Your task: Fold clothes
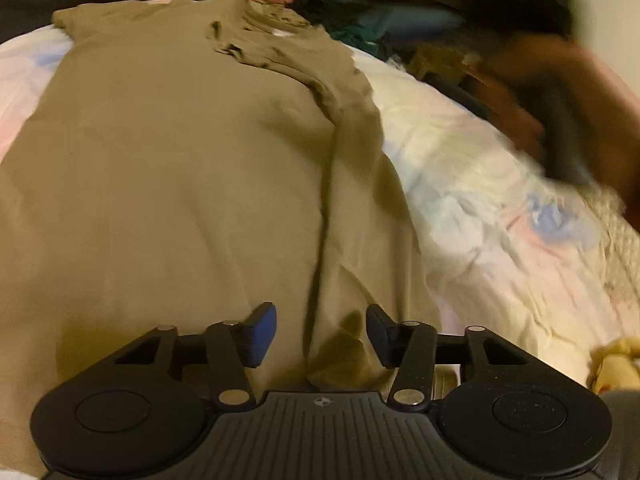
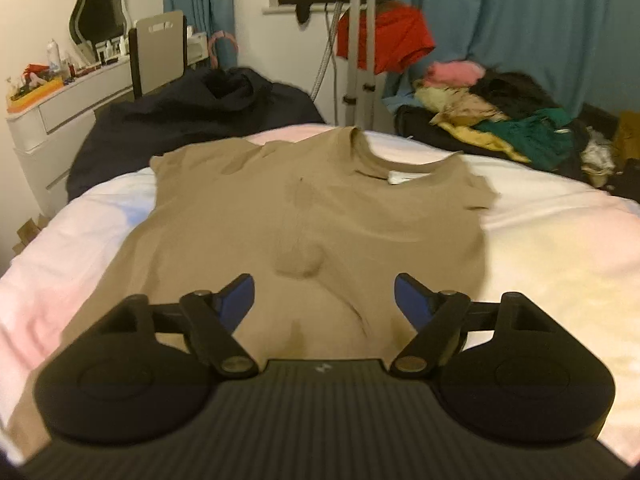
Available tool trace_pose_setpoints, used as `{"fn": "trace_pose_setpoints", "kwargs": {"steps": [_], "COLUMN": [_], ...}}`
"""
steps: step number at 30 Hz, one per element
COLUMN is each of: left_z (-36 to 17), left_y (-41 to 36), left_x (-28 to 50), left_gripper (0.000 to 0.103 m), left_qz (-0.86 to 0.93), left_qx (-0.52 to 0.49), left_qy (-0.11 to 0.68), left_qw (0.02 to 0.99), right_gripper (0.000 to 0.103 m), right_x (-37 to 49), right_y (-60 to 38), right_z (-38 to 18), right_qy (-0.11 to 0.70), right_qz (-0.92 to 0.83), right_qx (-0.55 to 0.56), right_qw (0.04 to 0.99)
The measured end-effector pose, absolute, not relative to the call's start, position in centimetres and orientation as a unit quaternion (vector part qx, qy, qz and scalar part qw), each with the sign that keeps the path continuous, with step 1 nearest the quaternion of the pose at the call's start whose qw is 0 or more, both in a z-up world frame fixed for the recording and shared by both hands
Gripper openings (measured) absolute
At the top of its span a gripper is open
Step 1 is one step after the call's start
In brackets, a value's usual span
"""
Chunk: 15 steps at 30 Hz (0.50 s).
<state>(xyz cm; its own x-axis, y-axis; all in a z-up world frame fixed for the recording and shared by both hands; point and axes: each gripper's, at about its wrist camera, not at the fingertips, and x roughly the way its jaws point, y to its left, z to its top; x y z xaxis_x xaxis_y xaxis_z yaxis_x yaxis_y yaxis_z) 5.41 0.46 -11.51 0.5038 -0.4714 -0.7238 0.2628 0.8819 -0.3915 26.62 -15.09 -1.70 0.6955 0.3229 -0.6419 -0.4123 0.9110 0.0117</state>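
1. Bedding carries a tan T-shirt with one side folded in; the left hand-held gripper hovers open astride the fold ridge and could bunch it.
2. Bedroom clutter sits behind; the right hand-held gripper is open, empty, above the T-shirt's hem, and could snag both layers.

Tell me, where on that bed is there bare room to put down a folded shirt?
Bare bedspread lies to the right of the tan T-shirt, below the clothes heap. A narrower strip lies on the shirt's left, below the dark bundle. The far edge is crowded by both piles, and the shirt fills the middle.
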Motion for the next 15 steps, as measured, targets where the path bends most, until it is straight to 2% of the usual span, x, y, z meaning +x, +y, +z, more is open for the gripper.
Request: {"fn": "trace_pose_setpoints", "kwargs": {"steps": [1, 3, 5, 7, 8, 10, 11, 12, 15], "left_z": [-11.7, -12.2, -12.7, -12.9, -12.9, -12.8, -12.7, -12.4, -11.4], "left_y": [0.3, 0.1, 0.0, 0.0, 0.0, 0.2, 0.3, 0.4, 0.5], "left_x": [5.4, 5.3, 5.3, 5.3, 5.3, 5.3, 5.2, 5.0, 4.2], "left_gripper": [0.038, 0.024, 0.012, 0.009, 0.008, 0.004, 0.003, 0.003, 0.003], "left_qz": [-0.220, -0.234, -0.247, -0.251, -0.252, -0.256, -0.260, -0.263, -0.268], "left_qx": [-0.114, -0.113, -0.116, -0.120, -0.121, -0.127, -0.132, -0.136, -0.146], "left_qy": [0.452, 0.457, 0.464, 0.464, 0.464, 0.462, 0.460, 0.457, 0.443], "left_qw": [0.857, 0.851, 0.843, 0.841, 0.841, 0.839, 0.839, 0.839, 0.843], "right_gripper": [0.078, 0.078, 0.072, 0.068, 0.062, 0.040, 0.015, 0.005, 0.005], "right_x": [27.6, 29.5, 31.2, 32.7, 33.1, 33.7, 33.6, 33.6, 33.0], "right_y": [-14.3, -12.8, -11.8, -11.2, -11.3, -11.4, -11.4, -11.5, -11.7], "right_z": [-2.5, -4.1, -5.8, -7.3, -7.9, -8.6, -8.4, -8.2, -6.4], "right_qy": [0.339, 0.347, 0.357, 0.368, 0.373, 0.377, 0.372, 0.366, 0.319], "right_qz": [0.203, 0.199, 0.180, 0.158, 0.154, 0.154, 0.156, 0.158, 0.166], "right_qx": [-0.083, -0.121, -0.144, -0.152, -0.148, -0.136, -0.126, -0.115, -0.072], "right_qw": [0.915, 0.908, 0.905, 0.904, 0.903, 0.903, 0.907, 0.910, 0.930]}}
